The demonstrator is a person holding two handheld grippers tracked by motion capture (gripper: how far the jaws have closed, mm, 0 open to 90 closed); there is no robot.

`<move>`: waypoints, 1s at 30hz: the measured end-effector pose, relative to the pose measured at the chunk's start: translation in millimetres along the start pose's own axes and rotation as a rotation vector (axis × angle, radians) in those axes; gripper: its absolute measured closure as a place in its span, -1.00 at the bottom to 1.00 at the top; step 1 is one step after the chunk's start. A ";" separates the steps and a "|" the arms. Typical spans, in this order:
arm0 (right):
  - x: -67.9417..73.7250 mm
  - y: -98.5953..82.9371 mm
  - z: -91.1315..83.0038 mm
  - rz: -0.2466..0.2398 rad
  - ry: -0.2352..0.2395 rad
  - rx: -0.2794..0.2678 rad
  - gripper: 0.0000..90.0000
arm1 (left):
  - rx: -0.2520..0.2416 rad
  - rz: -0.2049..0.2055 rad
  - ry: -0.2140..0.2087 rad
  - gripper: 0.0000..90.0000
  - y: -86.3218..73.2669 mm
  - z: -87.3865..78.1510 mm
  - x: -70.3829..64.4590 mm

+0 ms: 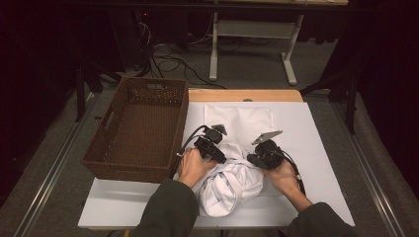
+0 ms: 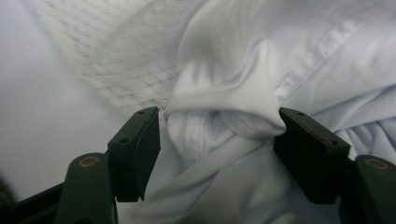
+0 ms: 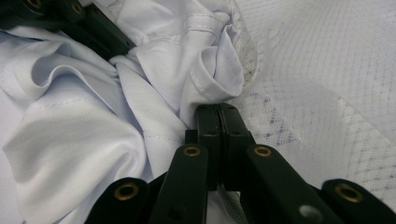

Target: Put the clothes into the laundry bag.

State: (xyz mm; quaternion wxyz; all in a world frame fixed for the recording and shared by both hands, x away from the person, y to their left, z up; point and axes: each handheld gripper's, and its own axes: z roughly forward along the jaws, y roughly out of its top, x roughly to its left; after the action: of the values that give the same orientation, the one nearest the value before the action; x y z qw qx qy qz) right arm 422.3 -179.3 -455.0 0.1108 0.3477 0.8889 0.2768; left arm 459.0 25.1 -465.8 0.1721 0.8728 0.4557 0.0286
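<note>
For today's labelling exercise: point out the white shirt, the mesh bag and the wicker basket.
white shirt (image 1: 232,185): high view, crumpled middle.
mesh bag (image 1: 239,121): high view, flat far part.
wicker basket (image 1: 180,123): high view, right wall.

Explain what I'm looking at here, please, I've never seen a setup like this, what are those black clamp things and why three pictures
A person at a white table holds a hand-held two-jaw gripper in each hand. The high view looks down from above; the other two come from cameras riding on each gripper. On the table lie a crumpled white shirt, a white mesh bag behind it, and a brown wicker basket at the left. The left gripper is open around a fold of the shirt. The right gripper is shut at the edge of the cloth; what it pinches is unclear.
</note>
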 end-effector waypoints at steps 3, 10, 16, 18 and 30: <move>0.0 0.1 0.8 0.007 -0.002 0.000 1.00 | -0.011 -0.041 -0.054 -0.15 0.8 5.7 2.5; 0.2 2.0 0.4 0.017 -0.005 0.004 1.00 | -0.101 0.001 -0.133 0.80 -3.1 2.8 -1.2; 2.4 7.7 -4.8 -0.003 -0.013 -0.022 1.00 | -0.203 0.039 -0.119 0.87 -12.5 -33.9 -5.5; 5.5 12.0 -5.4 -0.013 -0.013 -0.028 1.00 | -0.228 0.043 -0.112 0.87 -15.1 -47.2 -4.3; 18.2 37.6 -3.5 -0.027 0.020 -0.066 1.00 | -0.257 0.156 -0.142 0.87 -20.2 -69.6 -19.8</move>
State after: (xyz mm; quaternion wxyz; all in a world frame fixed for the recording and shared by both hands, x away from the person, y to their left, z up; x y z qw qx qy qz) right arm 428.6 -145.6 -430.8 0.1168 0.3291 0.8850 0.3080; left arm 417.2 38.8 -404.9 0.3113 0.8762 0.3659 0.0382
